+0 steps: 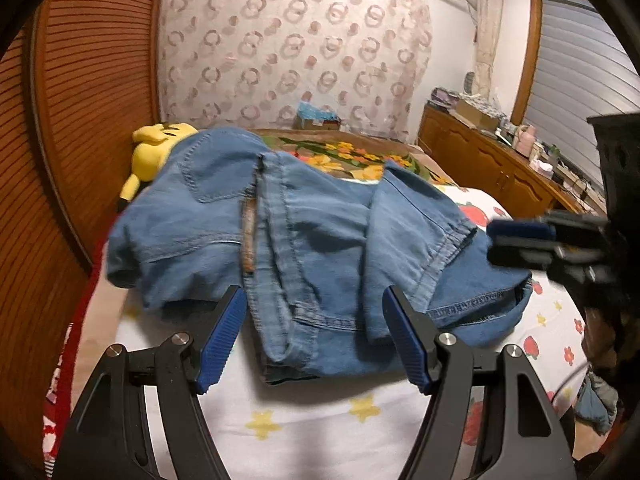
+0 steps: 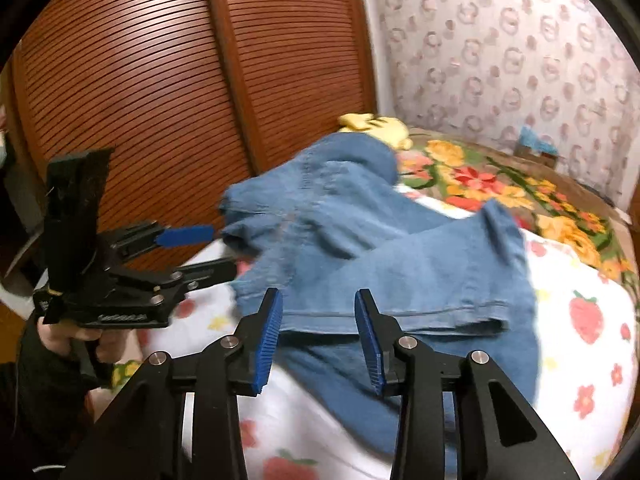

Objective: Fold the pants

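Lying rumpled and half-doubled on the strawberry-print bedsheet (image 1: 360,408), with a yellow plush toy (image 1: 158,148) tucked behind them, the blue jeans (image 1: 304,240) could bunch or slide apart if either tool grabs only the top layer of the loose leg hem. Left gripper (image 1: 314,336) angles down at the near edge, jaws wide and empty. Right gripper (image 2: 318,336), also tilted down over the leg, stands parted, pinching nothing.

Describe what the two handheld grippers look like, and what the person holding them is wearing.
Both the left gripper and right gripper are black angular frames with silver pivot pins and ribbed blue finger pads. The left one has a pistol-style handle. The person's sleeve is dark.
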